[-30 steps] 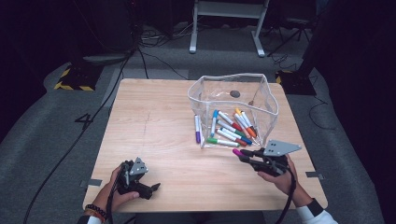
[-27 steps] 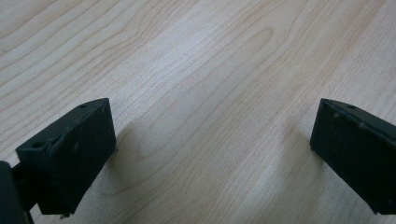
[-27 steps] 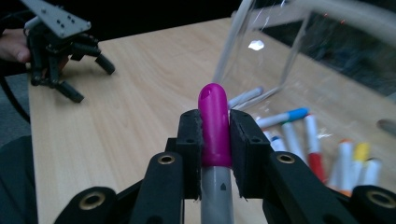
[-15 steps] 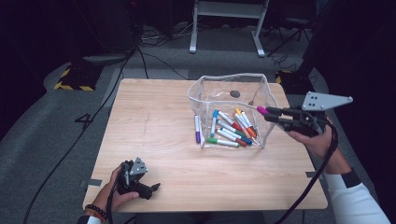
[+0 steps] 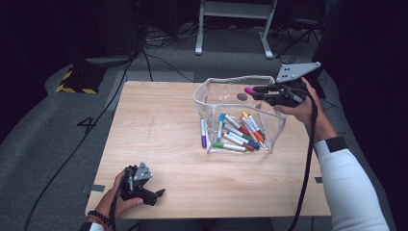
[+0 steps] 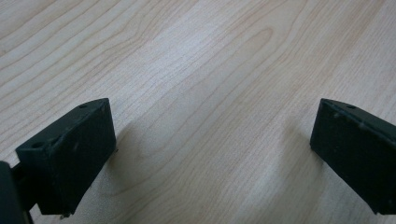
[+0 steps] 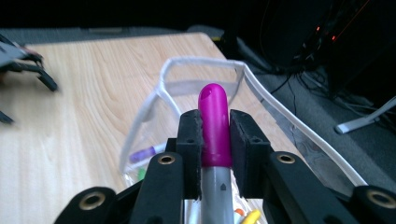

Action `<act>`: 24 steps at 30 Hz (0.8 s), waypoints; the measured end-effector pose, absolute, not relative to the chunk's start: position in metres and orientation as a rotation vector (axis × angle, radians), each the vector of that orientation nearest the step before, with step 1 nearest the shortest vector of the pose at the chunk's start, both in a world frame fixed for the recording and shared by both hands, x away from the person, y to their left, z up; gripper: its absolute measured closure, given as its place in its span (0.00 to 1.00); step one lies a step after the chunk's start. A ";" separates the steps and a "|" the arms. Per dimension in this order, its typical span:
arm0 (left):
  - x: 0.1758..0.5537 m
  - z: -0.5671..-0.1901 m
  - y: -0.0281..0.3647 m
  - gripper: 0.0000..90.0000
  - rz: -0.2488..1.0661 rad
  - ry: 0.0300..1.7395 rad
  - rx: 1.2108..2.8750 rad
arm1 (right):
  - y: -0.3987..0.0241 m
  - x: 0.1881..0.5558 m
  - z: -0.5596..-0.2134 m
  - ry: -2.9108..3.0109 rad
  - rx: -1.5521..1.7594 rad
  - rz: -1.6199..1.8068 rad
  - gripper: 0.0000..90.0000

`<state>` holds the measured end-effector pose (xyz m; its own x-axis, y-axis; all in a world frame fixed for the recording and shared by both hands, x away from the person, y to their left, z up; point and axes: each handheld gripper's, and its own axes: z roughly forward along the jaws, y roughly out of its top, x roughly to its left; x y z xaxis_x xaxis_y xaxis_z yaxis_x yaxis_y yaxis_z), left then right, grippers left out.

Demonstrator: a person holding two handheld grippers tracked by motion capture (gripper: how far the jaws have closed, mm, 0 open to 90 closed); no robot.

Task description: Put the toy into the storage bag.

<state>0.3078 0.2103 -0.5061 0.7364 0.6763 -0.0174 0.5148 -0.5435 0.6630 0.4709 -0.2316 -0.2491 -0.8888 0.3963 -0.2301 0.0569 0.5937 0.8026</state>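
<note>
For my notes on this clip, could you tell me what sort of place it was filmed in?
Probably a lab or studio set up for recording. A bare wooden table stands on grey carpet with cables trailing across the floor, hazard tape marks a corner, and the surroundings are kept dark.

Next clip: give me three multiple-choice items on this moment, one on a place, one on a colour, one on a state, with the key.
1. Where does the purple-capped marker lie?
A. on the table just outside the clear bag
B. inside the bag
C. beside the left gripper

2. What colour is the cap of the marker in the right gripper?
A. green
B. magenta
C. orange

3. How do the left gripper's fingers stand?
A. shut on a marker
B. shut on nothing
C. apart, with bare table between them

Key:
1 A: in the high view it lies on the wood against the outside of the clear bag's left wall.
2 B: the right gripper view shows a magenta cap clamped between the fingers.
3 C: the left gripper view shows wood grain between the two pads.
</note>
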 end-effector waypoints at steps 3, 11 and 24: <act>0.308 -0.506 0.210 0.01 0.317 0.894 2.272 | -0.222 0.487 -0.258 2.486 0.371 1.150 0.84; 0.308 -0.506 0.210 0.01 0.317 0.894 2.273 | -0.202 0.519 -0.286 2.624 0.379 0.913 0.84; 0.308 -0.506 0.210 0.01 0.317 0.894 2.273 | -0.202 0.530 -0.297 2.669 0.445 0.846 0.84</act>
